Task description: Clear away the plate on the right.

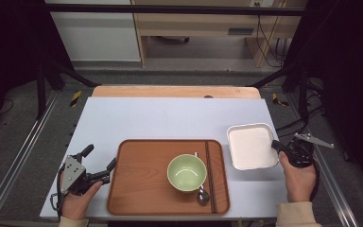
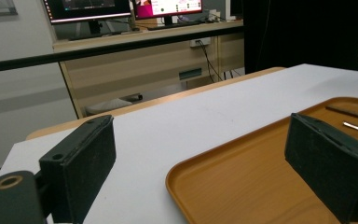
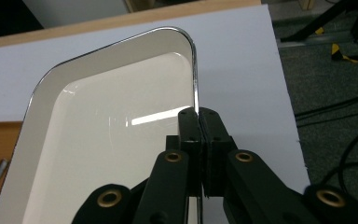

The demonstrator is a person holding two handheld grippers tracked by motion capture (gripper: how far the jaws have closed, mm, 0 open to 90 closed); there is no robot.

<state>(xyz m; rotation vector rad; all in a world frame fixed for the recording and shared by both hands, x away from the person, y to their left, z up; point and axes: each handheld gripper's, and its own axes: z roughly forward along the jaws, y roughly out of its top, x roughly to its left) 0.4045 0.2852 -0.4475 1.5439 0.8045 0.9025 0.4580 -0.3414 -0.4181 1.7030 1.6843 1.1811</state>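
A white rectangular dish (image 1: pixel 248 126) lies on the grey tabletop, right of a brown wooden tray (image 1: pixel 137 189). My right gripper (image 1: pixel 276 145) is shut on the dish's right rim; in the right gripper view the jaws (image 3: pixel 199 116) pinch the metal edge of the dish (image 3: pixel 121 42). My left gripper (image 1: pixel 101 156) stands open at the tray's left edge, with one jaw over the tray (image 2: pixel 242 186) and the other over the table, nothing between them (image 2: pixel 200 163). On the tray sit a green bowl (image 1: pixel 186 172), dark chopsticks (image 1: pixel 210 175) and a metal spoon (image 1: pixel 202 195).
The grey tabletop (image 1: pixel 170 118) stretches back to a wooden strip at its far edge. Black frame rails run along both sides of the table. Cables lie on the floor at the right. A desk with monitors (image 2: pixel 121 9) stands beyond the table.
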